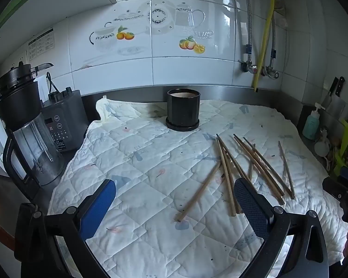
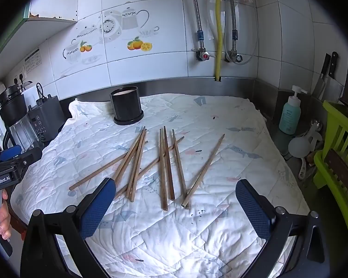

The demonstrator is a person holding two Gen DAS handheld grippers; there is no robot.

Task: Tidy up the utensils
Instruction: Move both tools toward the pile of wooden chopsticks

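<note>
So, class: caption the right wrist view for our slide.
Open right tool hovers over loose chopsticks, black holder behind.

Both the left tool (image 1: 174, 193) and right tool (image 2: 175, 191) hover level, blue pads spread wide, gripping nothing.

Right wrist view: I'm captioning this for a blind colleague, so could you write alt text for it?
Wooden chopsticks lie scattered and partly crossed on a white quilted cloth, just ahead of the open, empty right gripper. A black cylindrical holder stands upright behind them near the tiled wall, with a blender at left and a soap bottle at right.
</note>
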